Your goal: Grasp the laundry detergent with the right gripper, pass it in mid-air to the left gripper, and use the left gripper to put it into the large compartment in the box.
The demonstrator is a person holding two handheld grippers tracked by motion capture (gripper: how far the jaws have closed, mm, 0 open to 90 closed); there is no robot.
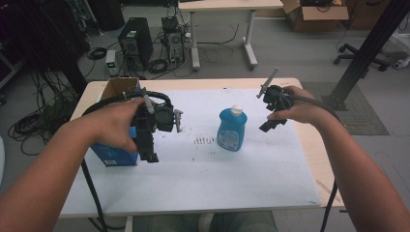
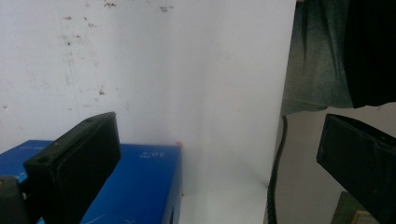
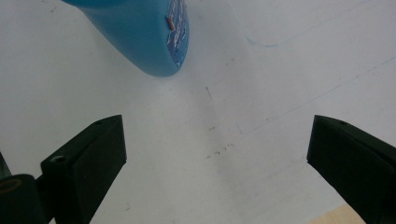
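- Here the blue bottle with a white cap stands upright near the middle of the white table cover, between the two grippers but touching neither; in the right gripper view its blue body lies at the top, well ahead of the jaws.
- The right gripper is held in the air just to the right of the bottle; its jaws stand wide apart and hold nothing; under them there is only bare cover with small dark marks.
- The left gripper hangs over the left part of the table, its jaws also wide apart and empty; it is just beside the blue box, whose top shows low between the jaws in the left gripper view.
- In front of the bottle the cover is free up to the near edge; on its left side a row of small dark marks is on the cover.
- A brown carton stands at the far left corner, behind the left hand; the right hand is near the right edge of the cover.
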